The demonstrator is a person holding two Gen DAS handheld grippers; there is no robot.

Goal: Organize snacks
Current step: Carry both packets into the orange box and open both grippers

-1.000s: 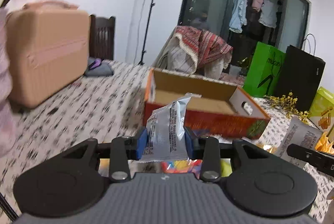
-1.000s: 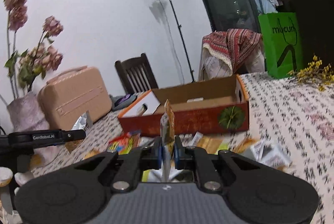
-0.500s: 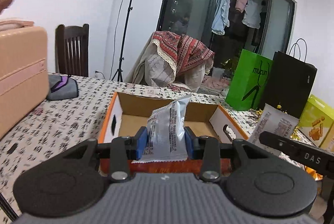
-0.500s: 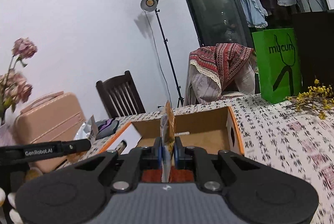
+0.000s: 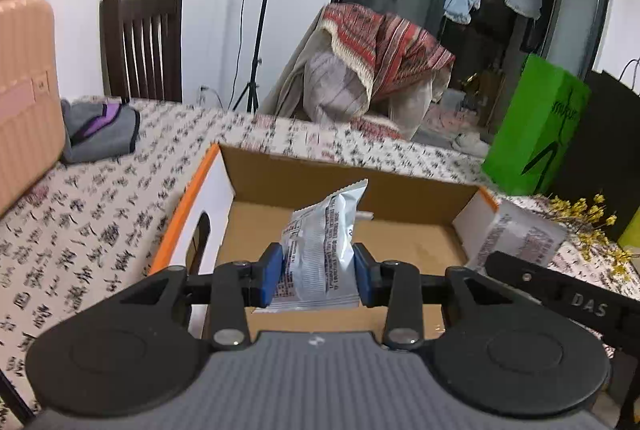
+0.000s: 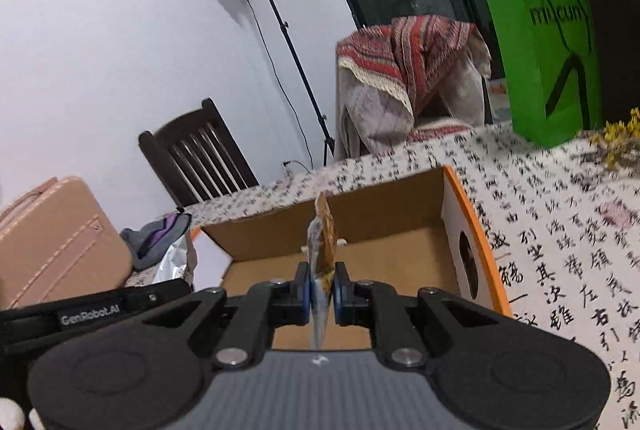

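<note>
Both tools now hang over the open orange-rimmed cardboard box (image 5: 404, 189), nearer than before. My left tool (image 5: 318, 278) grips a silver-white snack packet (image 5: 320, 254); my right tool (image 6: 321, 292) pinches a thin orange-blue snack packet (image 6: 322, 242).

Silver packet print (image 5: 320, 250): too small to read.
Cardboard box near wall (image 5: 304, 318): hidden behind the left gripper's body.
Orange packet (image 6: 322, 262): seen edge-on, its face can't be made out; lower end hidden behind the right gripper's body.
Pink suitcase (image 5: 24, 89): cut off by the left edge.
Tablecloth far edge (image 5: 320, 141): blurred.
Yellow flowers (image 6: 620, 137): blurred, cut off at the right edge.
Second silver packet (image 6: 176, 262): partly hidden behind the left gripper's arm.
</note>
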